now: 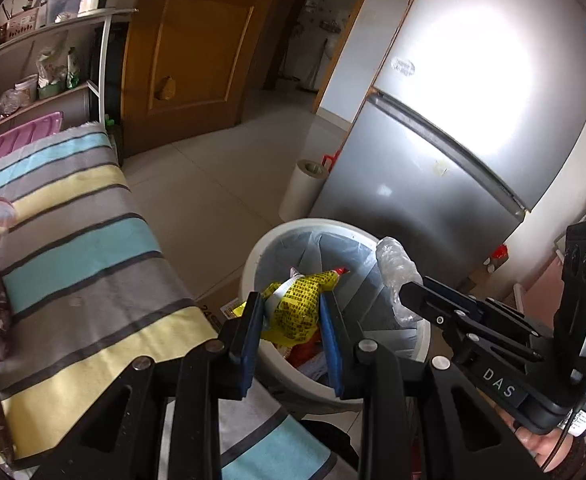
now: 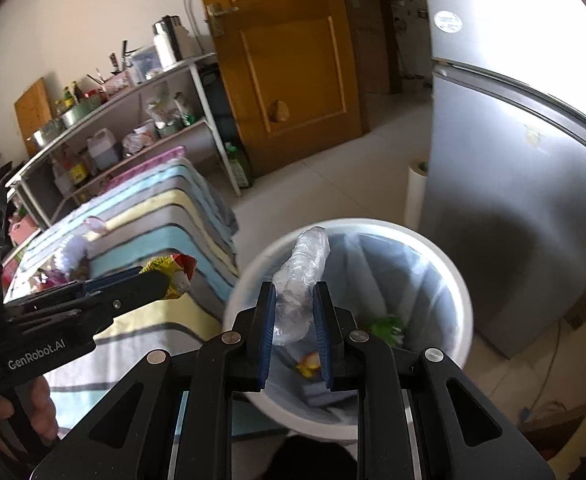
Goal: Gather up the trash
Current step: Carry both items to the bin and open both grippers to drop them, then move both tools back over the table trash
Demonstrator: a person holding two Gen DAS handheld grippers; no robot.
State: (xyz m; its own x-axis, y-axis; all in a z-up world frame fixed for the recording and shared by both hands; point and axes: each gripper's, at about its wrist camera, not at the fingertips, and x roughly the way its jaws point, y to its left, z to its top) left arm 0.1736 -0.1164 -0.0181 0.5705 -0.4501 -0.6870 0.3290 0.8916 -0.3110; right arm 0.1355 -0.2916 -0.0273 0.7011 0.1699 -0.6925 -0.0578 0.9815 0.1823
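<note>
Here a yellow wrapper (image 1: pixel 297 304) is pinched between the nearly closed jaws of the left gripper (image 1: pixel 291 344), and crumpled clear plastic (image 2: pixel 299 280) is clamped likewise in the right gripper (image 2: pixel 293 336). Both loads are held over the white bin (image 2: pixel 459 280), the wrapper nearer its rim. Each piece is best carried well inside the rim before the jaws are opened, so nothing is caught on the edge. Two grippers, two held pieces and one bin are counted; some scraps are seen inside the bin.
</note>
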